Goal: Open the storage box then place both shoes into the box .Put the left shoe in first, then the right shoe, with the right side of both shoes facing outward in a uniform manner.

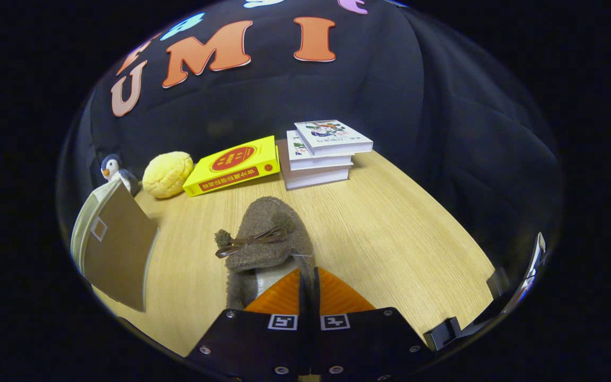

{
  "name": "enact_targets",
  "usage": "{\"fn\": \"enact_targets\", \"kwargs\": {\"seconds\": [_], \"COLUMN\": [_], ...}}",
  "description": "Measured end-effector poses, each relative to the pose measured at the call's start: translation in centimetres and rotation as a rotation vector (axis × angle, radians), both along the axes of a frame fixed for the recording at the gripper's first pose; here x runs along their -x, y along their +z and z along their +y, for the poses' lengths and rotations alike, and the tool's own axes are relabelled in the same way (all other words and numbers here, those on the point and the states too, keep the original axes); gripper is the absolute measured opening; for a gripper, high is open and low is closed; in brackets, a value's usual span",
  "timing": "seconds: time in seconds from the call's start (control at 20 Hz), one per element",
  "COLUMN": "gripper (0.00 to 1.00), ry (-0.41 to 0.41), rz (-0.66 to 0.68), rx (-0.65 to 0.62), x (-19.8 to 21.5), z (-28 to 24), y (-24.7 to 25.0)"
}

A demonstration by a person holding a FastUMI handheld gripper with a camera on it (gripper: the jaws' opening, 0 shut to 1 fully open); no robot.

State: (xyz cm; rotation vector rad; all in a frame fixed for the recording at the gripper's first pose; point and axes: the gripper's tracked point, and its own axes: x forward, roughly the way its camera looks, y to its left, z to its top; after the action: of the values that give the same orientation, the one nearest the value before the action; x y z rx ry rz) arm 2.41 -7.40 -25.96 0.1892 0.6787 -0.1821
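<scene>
Here the gripper (308, 276) is pinched tight on the back edge of a fuzzy brown shoe (265, 233) — it sits on the wooden table (390, 228), books (321, 154) beyond.

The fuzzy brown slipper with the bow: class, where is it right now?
In the gripper view, the fuzzy brown slipper sits just ahead of the claw, whose closed fingers pinch its rim, above the wooden table.
</scene>
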Motion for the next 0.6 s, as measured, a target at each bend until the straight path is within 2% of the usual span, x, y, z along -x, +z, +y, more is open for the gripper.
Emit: {"fn": "enact_targets", "kwargs": {"seconds": [0.25, 0.6], "gripper": [0.02, 0.01], "ry": [-0.012, 0.020], "rz": [-0.074, -0.161], "rx": [0.016, 0.008], "x": [-0.5, -1.4], "z": [5.0, 15.8], "y": [6.3, 13.4]}}
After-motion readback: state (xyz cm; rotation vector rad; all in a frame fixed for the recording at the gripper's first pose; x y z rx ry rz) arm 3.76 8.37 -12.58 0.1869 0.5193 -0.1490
